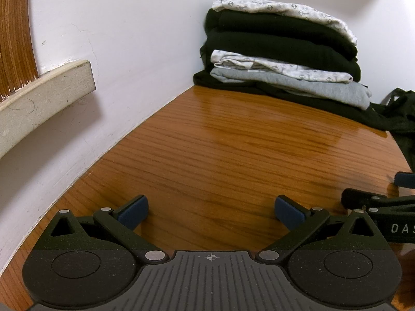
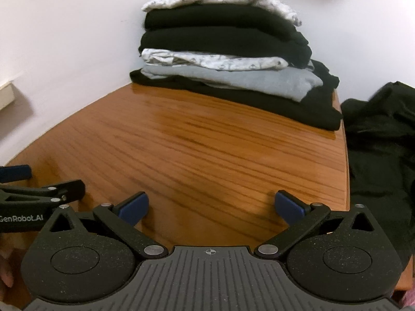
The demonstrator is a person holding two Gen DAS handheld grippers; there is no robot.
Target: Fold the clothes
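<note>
Left gripper and right gripper hovering side by side over bare wooden table, jaws wide, holding nothing, folded clothes stack sitting at far corner against wall, loose black garment lying beyond table's right edge.

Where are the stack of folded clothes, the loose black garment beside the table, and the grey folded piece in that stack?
stack of folded clothes (image 2: 223,36), right wrist view, on a black layer.
loose black garment (image 2: 378,140), right wrist view, on its crumpled middle.
grey folded piece (image 1: 298,83), left wrist view, on its front edge.
</note>
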